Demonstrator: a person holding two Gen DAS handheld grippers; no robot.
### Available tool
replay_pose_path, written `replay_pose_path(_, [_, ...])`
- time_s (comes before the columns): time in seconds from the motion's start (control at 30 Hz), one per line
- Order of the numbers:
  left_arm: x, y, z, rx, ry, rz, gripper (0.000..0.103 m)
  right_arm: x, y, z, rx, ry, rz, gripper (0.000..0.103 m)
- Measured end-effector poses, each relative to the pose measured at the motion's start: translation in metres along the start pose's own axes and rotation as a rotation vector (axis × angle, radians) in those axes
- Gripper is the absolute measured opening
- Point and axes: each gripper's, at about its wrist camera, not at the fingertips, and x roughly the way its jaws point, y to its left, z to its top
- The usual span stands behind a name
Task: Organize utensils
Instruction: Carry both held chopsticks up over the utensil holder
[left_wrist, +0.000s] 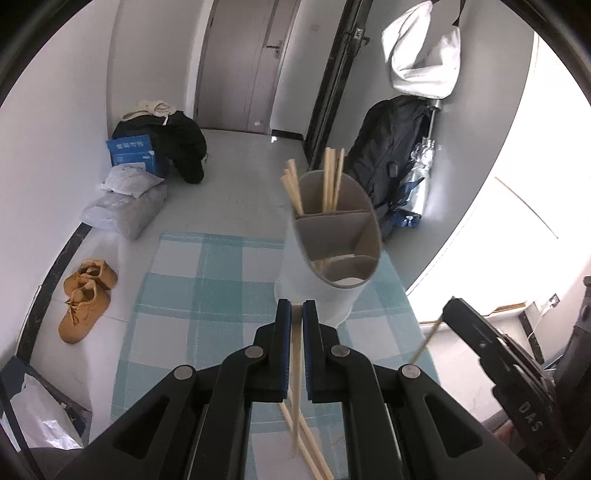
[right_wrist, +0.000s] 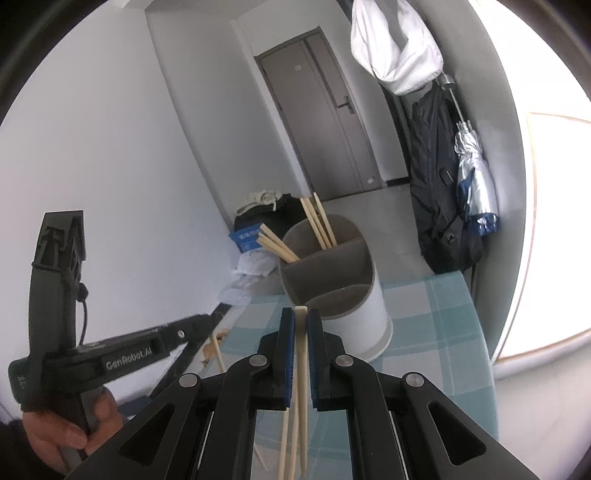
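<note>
Both wrist views look down along their fingers, sharing the holder nearby.

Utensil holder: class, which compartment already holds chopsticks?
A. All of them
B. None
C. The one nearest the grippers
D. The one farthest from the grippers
D: the chopsticks stand in the far section of the utensil holder, while the middle section shows none.

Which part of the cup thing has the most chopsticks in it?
The far compartment of the utensil holder, farthest from the left gripper, has the most chopsticks standing in it. The middle section looks empty, and the nearest shows barely anything.
</note>
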Motion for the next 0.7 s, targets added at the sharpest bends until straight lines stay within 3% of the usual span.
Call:
replay_pose_path(0.3, [-0.007,-0.017,0.019,0.05,-0.003,-0.012,0.002,-0.001,0.011,0.015,-0.031,-0.019,-0.005,0.006])
replay_pose_path(0.7, [-0.022,-0.033,0.067,0.09,-0.068,-0.04,0.001,-0.005,0.009,0.074,-0.056,-0.078,-0.004,0.006])
